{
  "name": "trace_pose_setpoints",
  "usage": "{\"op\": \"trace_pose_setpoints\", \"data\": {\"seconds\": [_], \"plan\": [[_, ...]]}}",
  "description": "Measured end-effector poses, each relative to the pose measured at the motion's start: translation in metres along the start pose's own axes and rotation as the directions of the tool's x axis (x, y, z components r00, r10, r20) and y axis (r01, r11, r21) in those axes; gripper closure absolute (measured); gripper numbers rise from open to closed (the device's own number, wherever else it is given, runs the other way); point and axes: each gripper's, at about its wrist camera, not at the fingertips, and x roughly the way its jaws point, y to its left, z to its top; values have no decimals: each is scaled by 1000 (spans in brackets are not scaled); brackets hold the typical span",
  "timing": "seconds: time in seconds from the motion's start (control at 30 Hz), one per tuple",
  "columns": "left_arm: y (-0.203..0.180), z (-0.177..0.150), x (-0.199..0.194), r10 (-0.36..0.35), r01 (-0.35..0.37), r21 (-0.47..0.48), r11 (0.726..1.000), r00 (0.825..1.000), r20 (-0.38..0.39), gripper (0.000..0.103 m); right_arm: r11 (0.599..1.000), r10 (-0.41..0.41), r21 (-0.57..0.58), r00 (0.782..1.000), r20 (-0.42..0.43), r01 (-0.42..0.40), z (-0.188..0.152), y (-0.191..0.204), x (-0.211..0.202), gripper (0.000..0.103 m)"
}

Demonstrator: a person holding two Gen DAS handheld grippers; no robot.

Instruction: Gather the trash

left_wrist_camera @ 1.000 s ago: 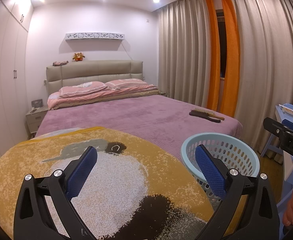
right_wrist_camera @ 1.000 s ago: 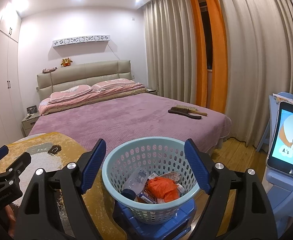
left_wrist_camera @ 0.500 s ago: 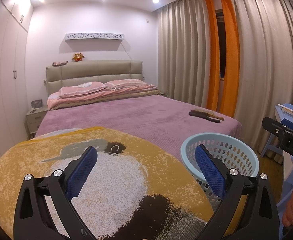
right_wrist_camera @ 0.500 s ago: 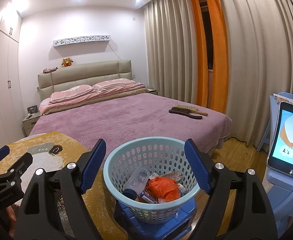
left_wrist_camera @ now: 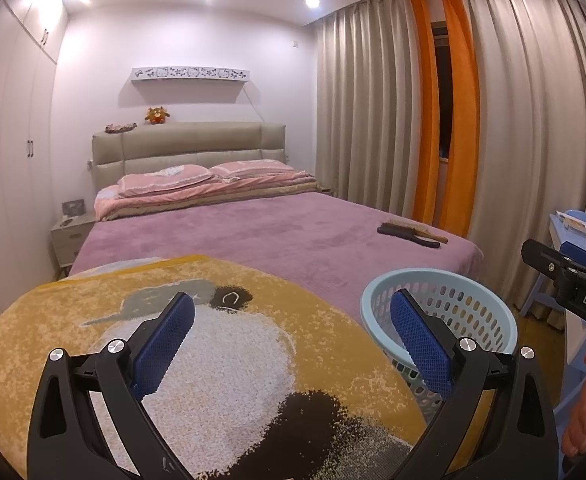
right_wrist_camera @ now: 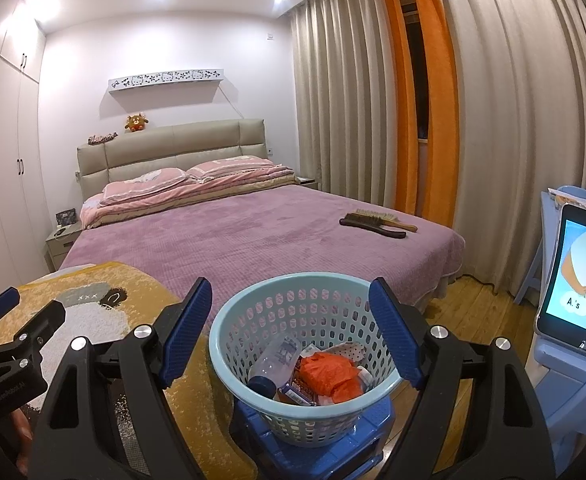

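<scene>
Left wrist view: the left gripper (left_wrist_camera: 292, 338) is hovering with its jaws spread wide and nothing between the blue pads (left_wrist_camera: 164, 350). Neither pad is touching anything. Below them a round yellow rug (left_wrist_camera: 253, 360) with a white, grey and dark brown pattern is filling the foreground. A light blue perforated basket (left_wrist_camera: 473, 312) is sitting just beside the rug's right edge, partly behind the right-hand pad. A bed with a purple cover (left_wrist_camera: 273, 240) is lying beyond, with two brushes (left_wrist_camera: 411, 234) resting near its right corner. At the right edge, part of the right gripper is showing together with the person's hand (left_wrist_camera: 581, 420).

Right wrist view: the right gripper (right_wrist_camera: 291, 330) is likewise standing wide open and gripping nothing; its pads (right_wrist_camera: 391, 332) are flanking the basket (right_wrist_camera: 253, 308) without visible contact. The basket is sitting on a blue plastic stool (right_wrist_camera: 277, 436) and is holding the collected trash: a clear plastic bottle (right_wrist_camera: 275, 364) with a dark cap, an orange plastic bag (right_wrist_camera: 329, 372), a small printed packet (right_wrist_camera: 295, 394) and a piece of patterned cloth or paper (right_wrist_camera: 343, 350). The left gripper (right_wrist_camera: 13, 340) is showing at the left edge, above the rug (right_wrist_camera: 93, 308). A tablet (right_wrist_camera: 577, 276) with a lit screen is standing at the right.
</scene>
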Motion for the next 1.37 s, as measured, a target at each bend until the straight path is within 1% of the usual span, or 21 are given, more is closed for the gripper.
{"op": "trace_pose_setpoints", "data": {"seconds": [0.87,1.0,1.03,1.07,1.23,1.37], "plan": [[-8,2,-4,20,-20,10,1000,1000,18,8,1000,3,2,1000,-10,-3,-4,3,1,26],[-11,3,-9,36,-37,26,999,998,49,8,1000,4,7,1000,-11,-4,-3,3,0,26],[-12,4,-9,45,-46,27,999,998,45,8,1000,5,10,1000,-11,-5,-1,3,-1,26],[-13,5,-8,40,-41,24,999,999,36,8,1000,7,13,1000,-12,-7,0,2,-3,26],[-11,11,-17,-33,33,8,999,999,-20,7,1000,-11,17,1000,-23,11,7,3,-9,26],[-2,14,-33,-33,32,-16,999,999,-25,7,1000,-5,10,1000,-24,5,11,10,-19,26]]}}
